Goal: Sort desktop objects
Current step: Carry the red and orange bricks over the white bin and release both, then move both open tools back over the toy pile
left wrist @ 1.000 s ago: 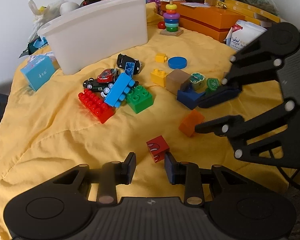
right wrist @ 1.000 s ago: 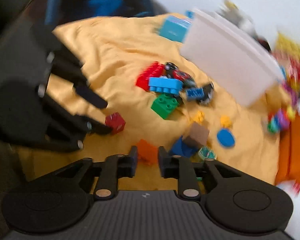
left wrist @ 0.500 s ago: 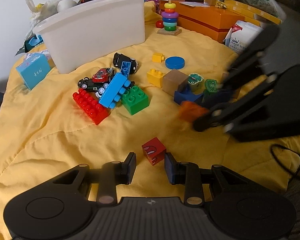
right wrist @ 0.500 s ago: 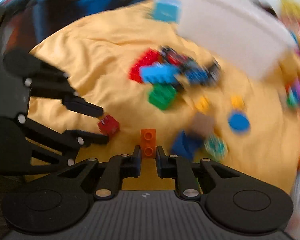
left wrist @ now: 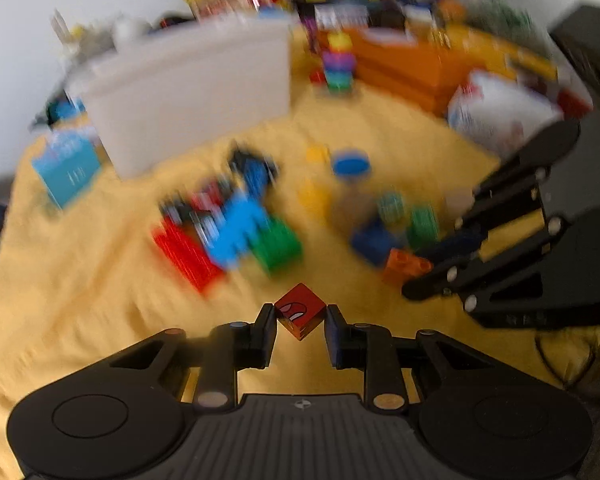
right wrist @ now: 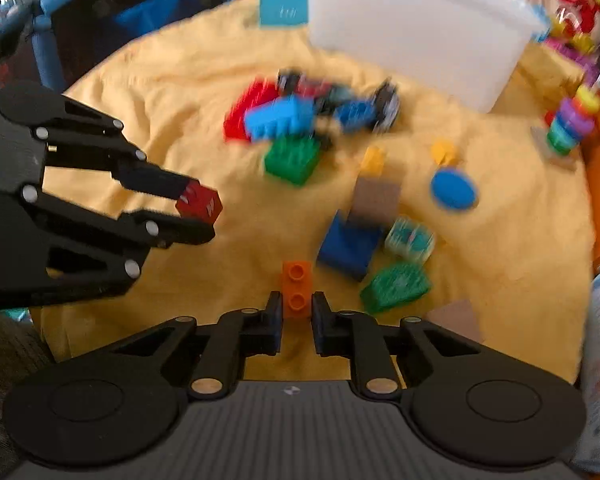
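Both pieces now sit gripped between fingers; half a second ago the red cube lay on the cloth ahead of the left tongs.

Item one: red cube (left wrist: 299, 312), corner-on between the left tongs (left wrist: 300, 322), narrowed onto it and seemingly lifted off the yellow cloth (left wrist: 80, 280). Item two: orange two-stud brick (right wrist: 297, 288), studs up, pinched by the right tongs (right wrist: 297, 312), closed onto its sides. Beyond both: blurred brick pile, blue block (right wrist: 346, 246), blue disc (right wrist: 453, 189), then the white bin (right wrist: 420, 24) farthest ahead. Handling note: the cube's diagonal hold looks slip-prone; carry level, steady pressure, release low over the bin.
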